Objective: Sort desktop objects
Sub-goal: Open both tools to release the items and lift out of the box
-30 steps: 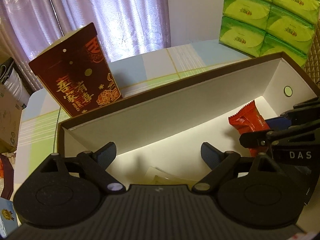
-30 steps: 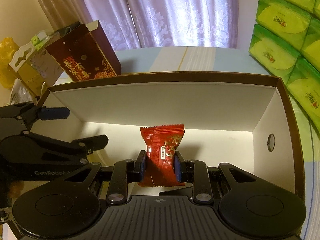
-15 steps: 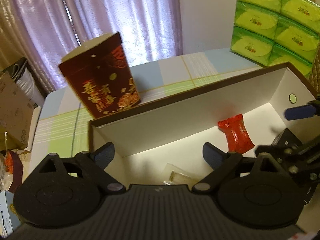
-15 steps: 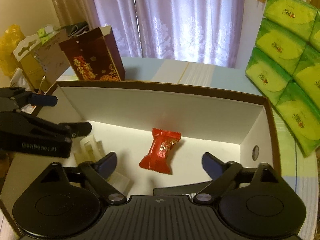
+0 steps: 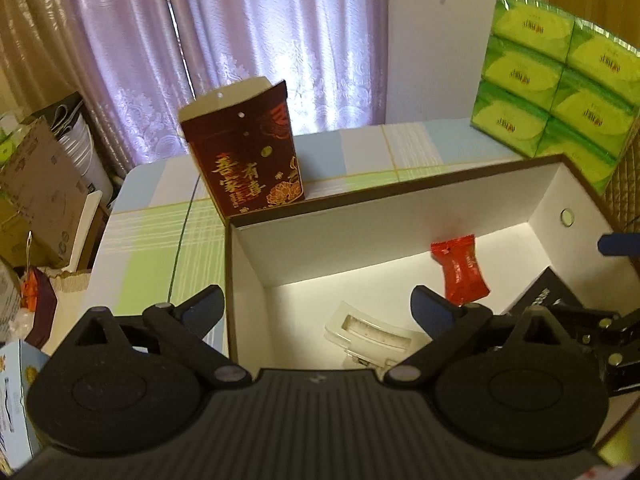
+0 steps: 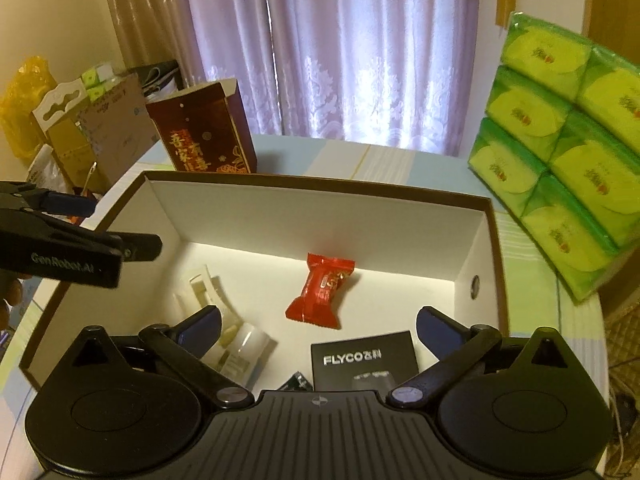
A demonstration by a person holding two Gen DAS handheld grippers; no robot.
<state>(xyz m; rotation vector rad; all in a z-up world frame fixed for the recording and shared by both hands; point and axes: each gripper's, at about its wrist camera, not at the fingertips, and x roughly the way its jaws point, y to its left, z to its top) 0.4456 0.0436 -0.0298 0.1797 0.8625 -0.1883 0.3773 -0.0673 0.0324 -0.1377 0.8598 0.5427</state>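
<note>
In the right wrist view, the gripper body hides the lower edge of a black FLYCO box (image 6: 365,362) and most of a dark packet (image 6: 296,382) at 6 o'clock; tissue packs (image 6: 560,168) run off the frame at 3 o'clock.

Green tissue packs (image 6: 560,152) were stacked at the table's (image 5: 360,148) right edge; lilac curtains (image 6: 360,48) were drawn behind.
</note>
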